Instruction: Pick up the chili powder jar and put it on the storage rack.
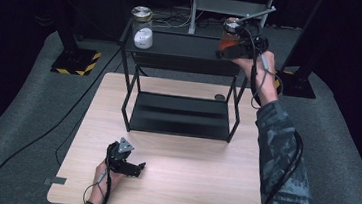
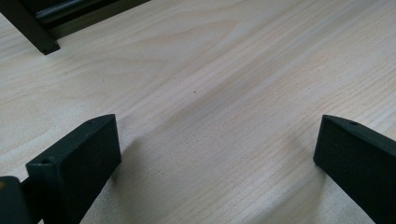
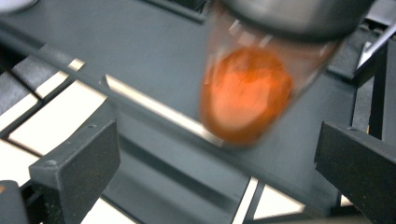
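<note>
Orange-filled jar (image 3: pixel 252 88) stands on the shelf (image 3: pixel 140 46) — just beyond the right hand-held gripper (image 3: pixel 217 154).

No readable text, labels, brands or numbers anywhere; the only marking is yellow-and-black hazard striping (image 1: pixel 90 63) on a stand base (image 1: pixel 72 60).

I see the high view lit from above: surface (image 1: pixel 172 171) bright, surroundings beyond it near black, picture soft and low in detail. Left gripper view sharp, soft shadows beside the jaws on the wood. Right gripper view motion-blurred; jar (image 3: pixel 252 88) of orange stuff smeared, glare strips on the shelf (image 3: pixel 140 56) edge below it.
</note>
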### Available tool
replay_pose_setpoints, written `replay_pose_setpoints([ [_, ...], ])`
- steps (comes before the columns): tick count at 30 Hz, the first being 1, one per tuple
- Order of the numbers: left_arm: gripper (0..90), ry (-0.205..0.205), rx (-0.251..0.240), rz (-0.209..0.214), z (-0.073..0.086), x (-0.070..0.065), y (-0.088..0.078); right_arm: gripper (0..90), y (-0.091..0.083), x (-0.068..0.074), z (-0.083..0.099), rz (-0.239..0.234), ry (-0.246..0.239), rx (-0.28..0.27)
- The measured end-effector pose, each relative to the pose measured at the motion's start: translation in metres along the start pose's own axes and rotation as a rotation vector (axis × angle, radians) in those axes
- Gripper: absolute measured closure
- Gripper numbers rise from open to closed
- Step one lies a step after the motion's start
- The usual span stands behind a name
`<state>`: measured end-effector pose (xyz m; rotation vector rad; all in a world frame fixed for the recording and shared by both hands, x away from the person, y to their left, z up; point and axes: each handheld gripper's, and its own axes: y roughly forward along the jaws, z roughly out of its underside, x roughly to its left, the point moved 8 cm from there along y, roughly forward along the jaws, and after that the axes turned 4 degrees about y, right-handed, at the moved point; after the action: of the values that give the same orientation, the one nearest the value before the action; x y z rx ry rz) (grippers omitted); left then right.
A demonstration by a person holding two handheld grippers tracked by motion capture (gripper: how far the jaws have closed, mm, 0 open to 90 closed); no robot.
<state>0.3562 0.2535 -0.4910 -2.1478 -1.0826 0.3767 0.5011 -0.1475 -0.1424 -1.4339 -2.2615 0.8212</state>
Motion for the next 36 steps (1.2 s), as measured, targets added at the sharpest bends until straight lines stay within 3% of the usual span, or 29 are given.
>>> replay_pose_setpoints([
  [5,0.1,0.000,0.000,0.000,0.000,0.000,0.000,0.0,-0.018,0.007,0.038,-0.017,-0.044,-0.033],
  [12,0.1,-0.003,-0.002,0.000,0.000,0.000,0.000,0.0,-0.022,0.016,0.116,-0.067,-0.076,-0.050],
  [16,0.0,-0.002,-0.002,0.000,0.000,0.000,0.000,0.0,-0.015,0.020,0.172,-0.099,-0.115,-0.072],
  [18,0.1,-0.003,-0.002,0.000,0.000,0.000,0.000,0.0,-0.009,0.020,0.204,-0.128,-0.109,-0.081],
  [24,0.0,-0.002,-0.002,0.000,0.000,0.000,0.000,0.0,0.019,0.021,0.308,-0.172,-0.030,-0.063],
  [27,0.0,-0.002,-0.002,0.000,0.000,0.000,0.000,0.0,0.028,0.021,0.351,-0.132,-0.004,-0.050],
  [30,0.1,-0.002,-0.002,0.000,0.000,0.000,0.000,0.0,0.030,0.019,0.381,-0.100,0.036,-0.048],
  [36,0.0,-0.003,-0.002,0.000,0.000,0.000,0.000,0.0,0.031,0.020,0.409,-0.038,0.029,-0.048],
])
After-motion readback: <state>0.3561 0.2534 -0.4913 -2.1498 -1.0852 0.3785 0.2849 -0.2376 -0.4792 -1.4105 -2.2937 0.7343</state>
